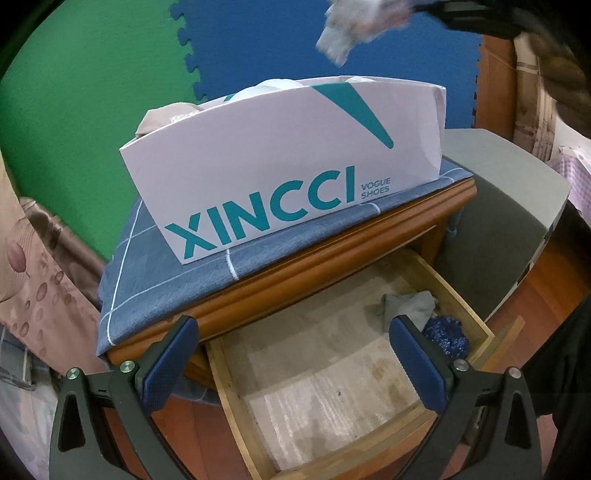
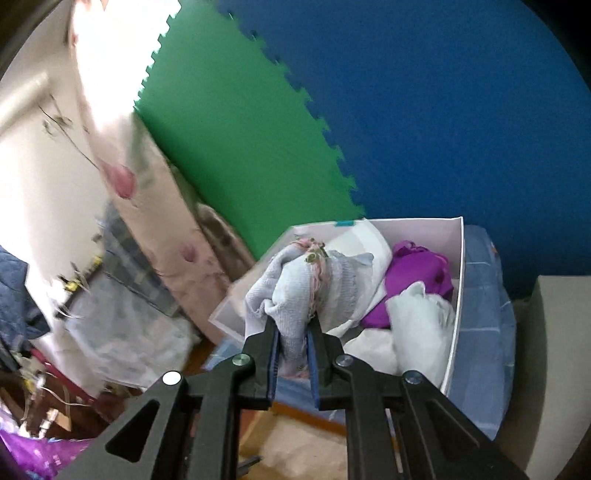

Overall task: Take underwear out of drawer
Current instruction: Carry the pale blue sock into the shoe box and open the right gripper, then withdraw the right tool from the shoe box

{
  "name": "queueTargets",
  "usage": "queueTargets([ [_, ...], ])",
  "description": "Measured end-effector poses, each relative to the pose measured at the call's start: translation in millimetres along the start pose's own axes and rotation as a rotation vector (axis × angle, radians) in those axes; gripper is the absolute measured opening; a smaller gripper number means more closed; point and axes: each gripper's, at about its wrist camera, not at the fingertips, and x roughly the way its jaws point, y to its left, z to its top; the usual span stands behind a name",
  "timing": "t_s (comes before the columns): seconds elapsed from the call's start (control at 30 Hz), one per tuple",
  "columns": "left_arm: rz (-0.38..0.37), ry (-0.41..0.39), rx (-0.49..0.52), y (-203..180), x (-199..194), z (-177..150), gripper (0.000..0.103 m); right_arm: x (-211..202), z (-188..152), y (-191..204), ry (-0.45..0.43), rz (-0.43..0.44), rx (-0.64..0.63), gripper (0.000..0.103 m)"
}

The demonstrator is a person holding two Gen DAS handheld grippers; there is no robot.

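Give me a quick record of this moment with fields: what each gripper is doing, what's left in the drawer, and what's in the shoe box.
right gripper: shut on light grey underwear, held above the shoe box
left gripper: open, empty, over the open drawer
drawer contents: grey garment and blue garment in the far right corner
box contents: purple garment, white garments

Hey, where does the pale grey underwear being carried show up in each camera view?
Left wrist: the grey underwear hangs at the top edge, right of centre, above the shoe box.
Right wrist: it is centre frame, pinched in the right hand-held gripper.
Shared landmark: the white shoe box on the blue cloth.
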Motion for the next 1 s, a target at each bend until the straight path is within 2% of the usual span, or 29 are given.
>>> queueTargets([
  [0.17,-0.003,0.009,-0.002,4.0,0.3,-1.6,0.102,47.6,8.2,-5.4,0.083,-0.090,-0.017,0.013],
  [0.47,-0.019,0.024,-0.009,9.5,3.1,-2.5,0.102,104.2,5.5,-15.9,0.190,-0.191,-0.026,0.014],
  [0.63,-0.021,0.031,-0.010,10.4,4.3,-3.7,0.102,120.6,-1.4,-12.7,0.226,-0.225,-0.054,0.020],
  [0.67,-0.021,0.032,-0.010,10.6,4.4,-4.0,0.102,121.4,-2.4,-12.7,0.227,-0.225,-0.053,0.024],
  [0.7,-0.021,0.034,-0.011,10.6,4.7,-4.2,0.102,121.7,-3.0,-13.5,0.230,-0.221,-0.046,0.034],
  [0.8,-0.021,0.038,-0.010,9.8,5.6,-4.8,0.102,113.8,-3.2,-15.9,0.197,-0.180,-0.014,0.039],
  [0.93,-0.018,0.047,-0.002,7.7,7.6,-5.9,0.102,81.9,-2.1,-12.6,0.075,-0.147,-0.006,0.040],
  [1.0,-0.016,0.054,0.005,6.4,8.9,-6.9,0.102,56.4,-4.6,-13.2,0.004,-0.099,0.020,0.040],
])
